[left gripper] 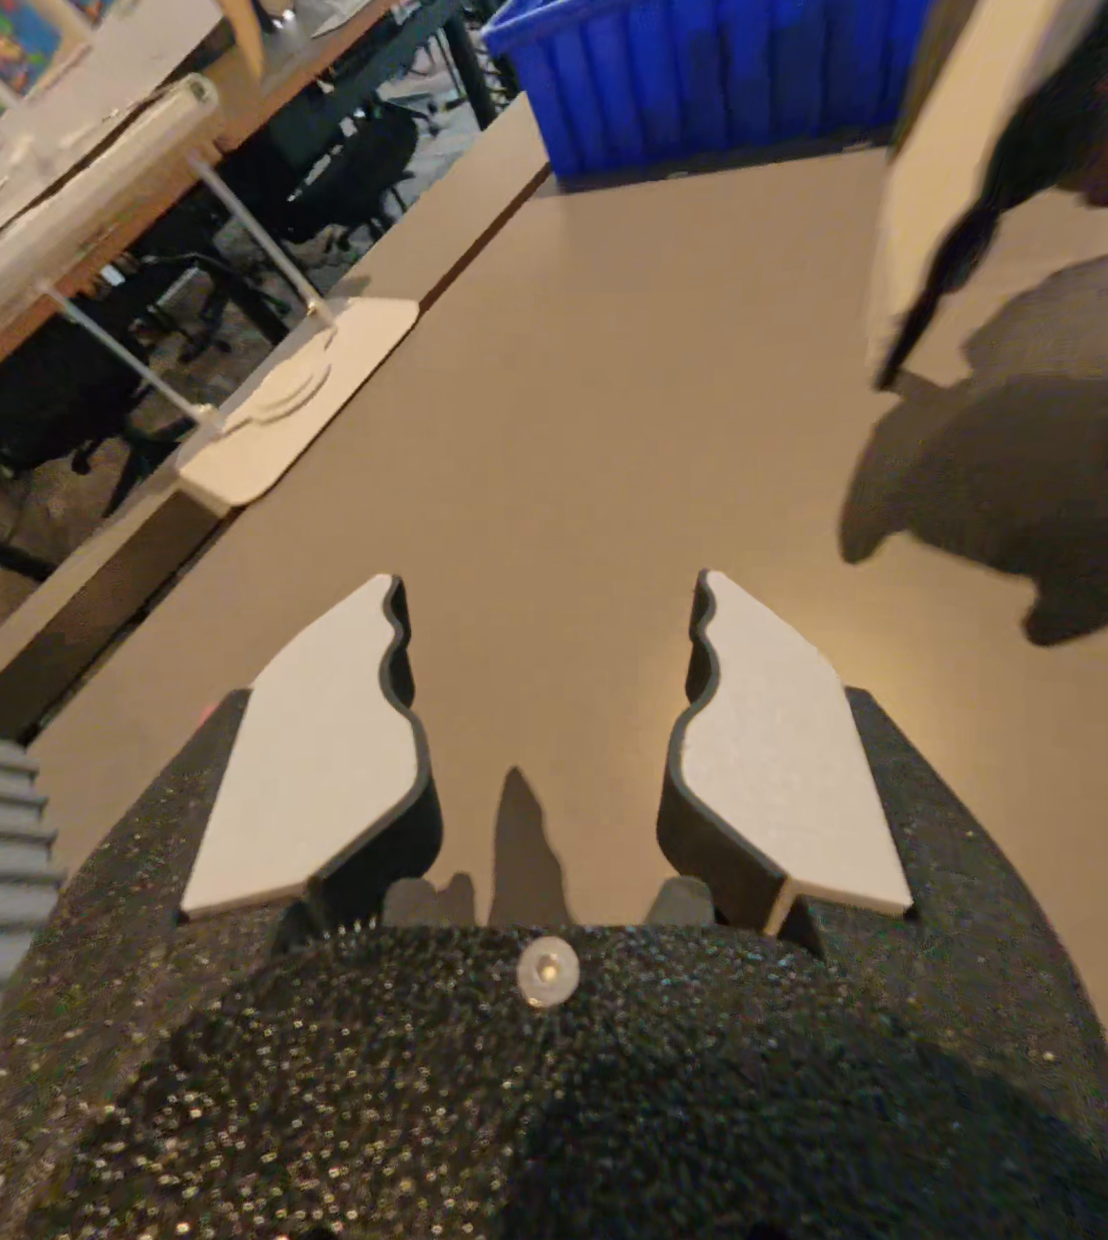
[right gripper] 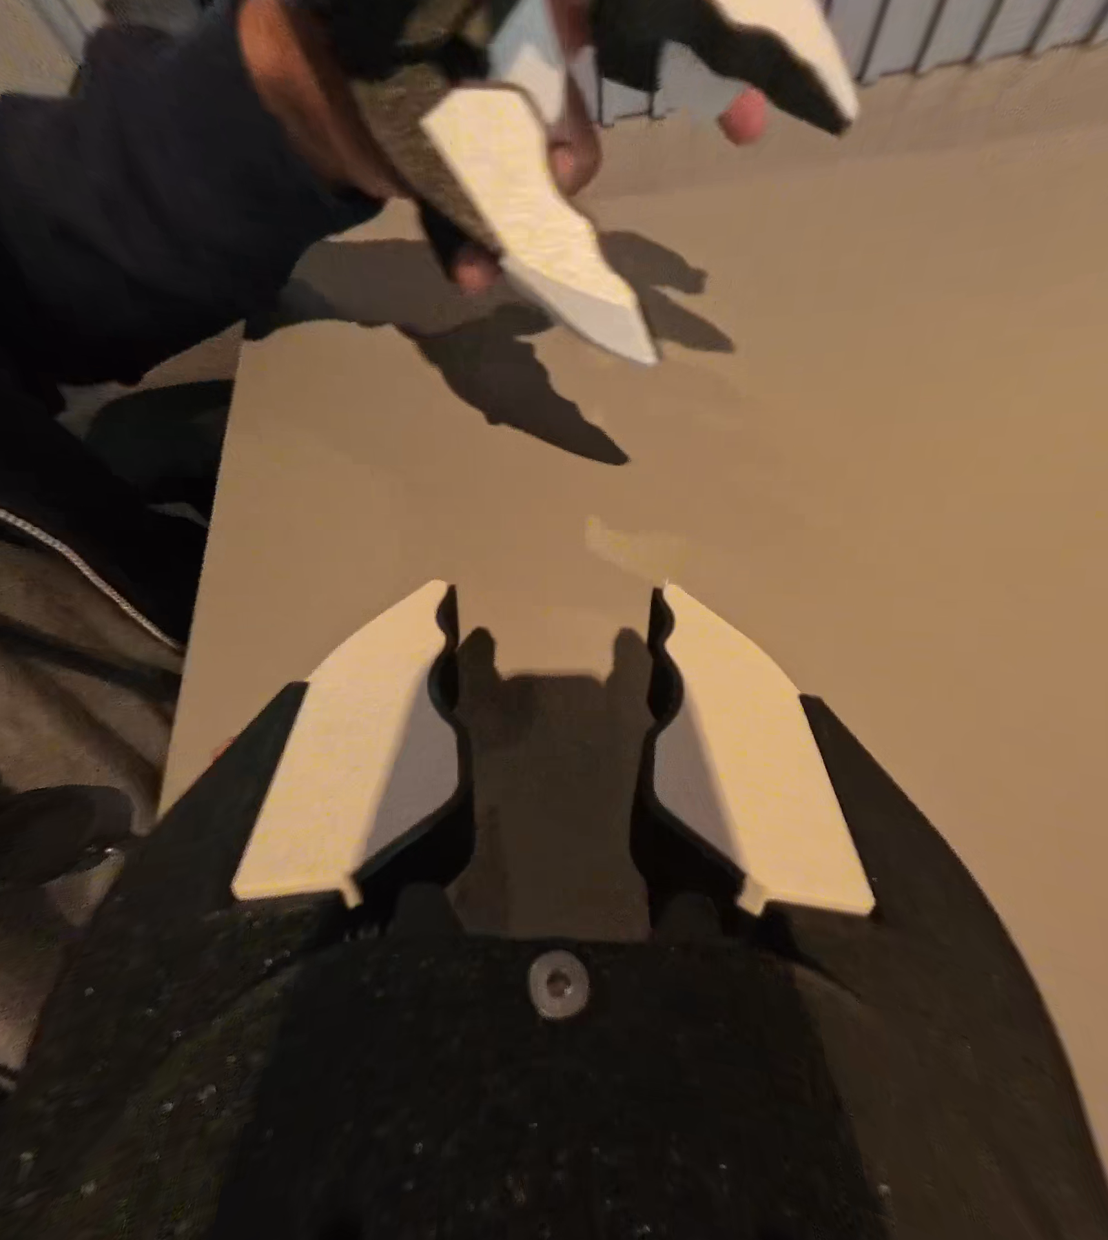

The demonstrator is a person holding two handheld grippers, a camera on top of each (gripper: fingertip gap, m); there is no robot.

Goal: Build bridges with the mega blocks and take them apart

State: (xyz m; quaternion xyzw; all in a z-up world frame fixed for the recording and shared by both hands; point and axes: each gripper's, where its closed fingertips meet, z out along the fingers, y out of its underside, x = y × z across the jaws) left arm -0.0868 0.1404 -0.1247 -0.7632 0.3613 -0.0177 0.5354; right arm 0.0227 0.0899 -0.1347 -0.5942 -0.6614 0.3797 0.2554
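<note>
Overhead, two grippers, left gripper (left gripper: 550, 584) and right gripper (right gripper: 551, 594), hover with jaws wide, empty, above one table (left gripper: 605, 402); one blue bin (left gripper: 705, 80) behind.

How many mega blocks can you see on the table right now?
0. The bare tan tabletop shows no blocks in either view. Some may sit hidden inside the blue ribbed plastic bin at its far edge.
</note>
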